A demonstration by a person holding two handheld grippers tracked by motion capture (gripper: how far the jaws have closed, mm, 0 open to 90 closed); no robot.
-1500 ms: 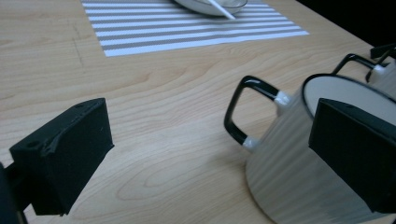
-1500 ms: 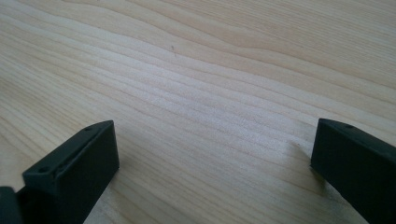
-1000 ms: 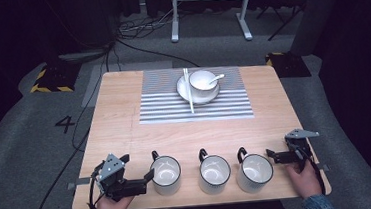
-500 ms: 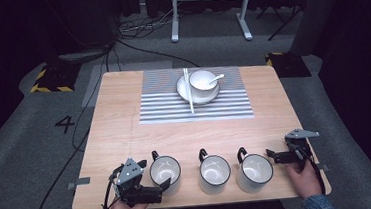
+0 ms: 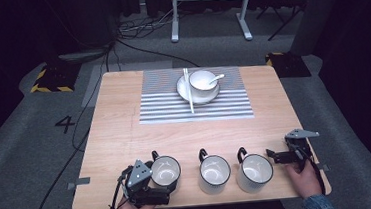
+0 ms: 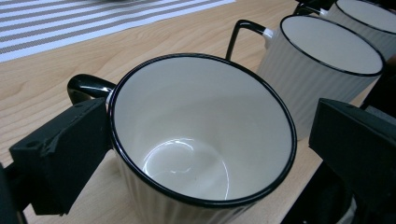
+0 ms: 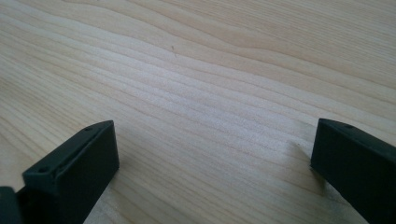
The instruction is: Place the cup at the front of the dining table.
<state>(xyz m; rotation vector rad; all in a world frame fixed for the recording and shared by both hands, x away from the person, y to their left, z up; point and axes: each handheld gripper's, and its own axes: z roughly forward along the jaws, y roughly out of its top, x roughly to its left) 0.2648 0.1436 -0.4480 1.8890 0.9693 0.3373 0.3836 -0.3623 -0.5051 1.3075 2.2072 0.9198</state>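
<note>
Mug [image 6: 201,140], white with a black rim and handle, empty, stands leftmost of three at the table's [image 5: 119,119] near edge. Since a second ago the left gripper [image 6: 205,154] has slid in from the left and now straddles it, jaws wide, not clamping. Middle mug [image 5: 214,171] and right mug [image 5: 254,172] are empty too. Right gripper [image 7: 210,168] rests open beside them. Farther off, a bowl [image 5: 202,81] with spoon [image 5: 216,78] sits on a plate [image 5: 184,90], chopsticks [image 5: 189,90] across it, on a striped mat [image 5: 164,108].
</note>
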